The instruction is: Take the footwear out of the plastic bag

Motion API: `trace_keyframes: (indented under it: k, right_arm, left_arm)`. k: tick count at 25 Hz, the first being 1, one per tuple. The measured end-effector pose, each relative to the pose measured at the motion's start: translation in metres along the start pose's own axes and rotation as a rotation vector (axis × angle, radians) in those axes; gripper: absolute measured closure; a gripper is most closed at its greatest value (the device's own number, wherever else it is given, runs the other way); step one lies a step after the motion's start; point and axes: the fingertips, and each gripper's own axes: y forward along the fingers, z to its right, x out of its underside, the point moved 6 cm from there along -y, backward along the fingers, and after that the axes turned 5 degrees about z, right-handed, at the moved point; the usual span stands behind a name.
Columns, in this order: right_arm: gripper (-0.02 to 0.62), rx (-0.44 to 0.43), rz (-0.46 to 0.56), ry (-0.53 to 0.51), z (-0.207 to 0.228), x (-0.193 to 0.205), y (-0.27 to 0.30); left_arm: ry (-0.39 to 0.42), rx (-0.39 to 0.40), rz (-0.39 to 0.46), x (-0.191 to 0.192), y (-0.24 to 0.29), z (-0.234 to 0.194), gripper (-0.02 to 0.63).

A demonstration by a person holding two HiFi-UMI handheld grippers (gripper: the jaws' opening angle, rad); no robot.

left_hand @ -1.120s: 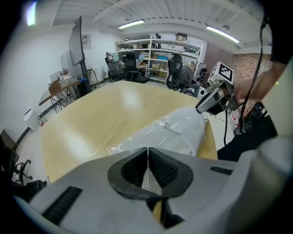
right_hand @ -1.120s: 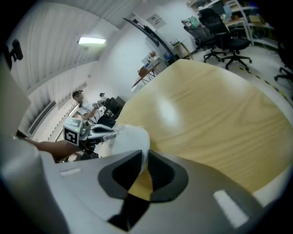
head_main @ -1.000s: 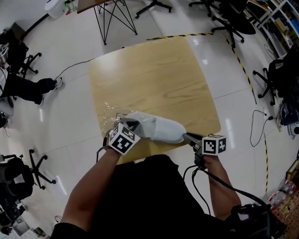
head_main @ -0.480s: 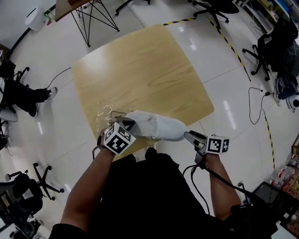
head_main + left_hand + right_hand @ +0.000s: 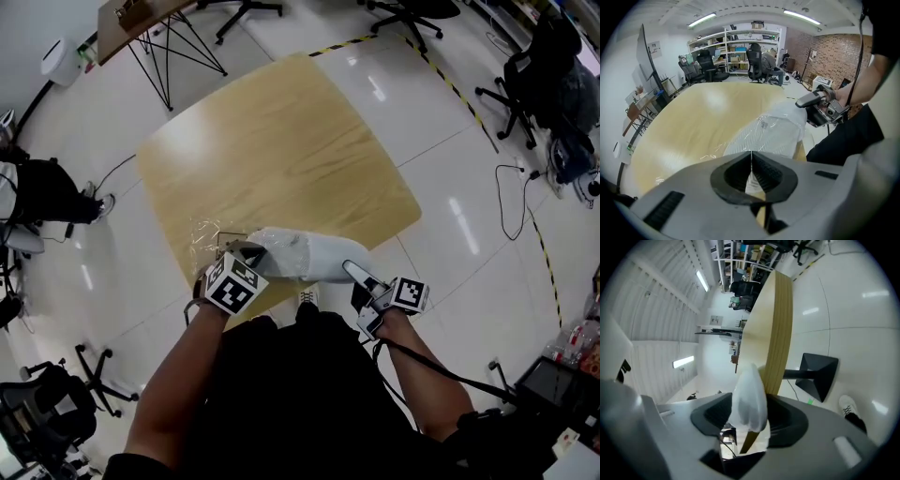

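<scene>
A white shoe (image 5: 314, 255) lies in a clear plastic bag (image 5: 211, 234) at the near edge of the wooden table (image 5: 281, 141). My left gripper (image 5: 246, 255) is at the bag's open heel end. In the left gripper view its jaws (image 5: 751, 157) are shut on a thin fold of the bag film, with the wrapped shoe (image 5: 773, 133) just beyond. My right gripper (image 5: 353, 272) is at the toe end. Its jaws are opening, and the bagged toe (image 5: 750, 394) stands between them with gaps on both sides.
The shoe's toe overhangs the table's front edge (image 5: 780, 333), and the black table base (image 5: 818, 373) stands on the glossy floor. Office chairs (image 5: 530, 56), a floor cable (image 5: 511, 220), a black-legged table (image 5: 178, 37) and a seated person (image 5: 47, 192) ring the table.
The right gripper has moved left, up to the shoe's toe, and its jaws have spread apart. The left gripper keeps its hold on the bag.
</scene>
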Motion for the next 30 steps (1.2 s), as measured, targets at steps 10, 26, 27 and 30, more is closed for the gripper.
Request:
trace_keyframes:
  k: [10, 26, 27, 30]
  right_arm:
    - [0.508, -0.045, 0.022, 0.006, -0.012, -0.020, -0.020]
    - [0.511, -0.188, 0.203, -0.019, -0.040, -0.078, -0.063]
    - [0.511, -0.218, 0.228, -0.017, -0.043, -0.083, -0.070]
    - [0.511, -0.293, 0.257, -0.034, -0.056, -0.091, -0.088]
  left_arm:
    - [0.007, -0.014, -0.015, 0.008, -0.004, -0.001, 0.591]
    - [-0.137, -0.146, -0.029, 0.021, -0.006, -0.058, 0.592]
    - [-0.138, -0.152, -0.027, 0.019, -0.004, -0.064, 0.592]
    - [-0.142, -0.159, -0.010, 0.007, 0.001, -0.079, 0.594]
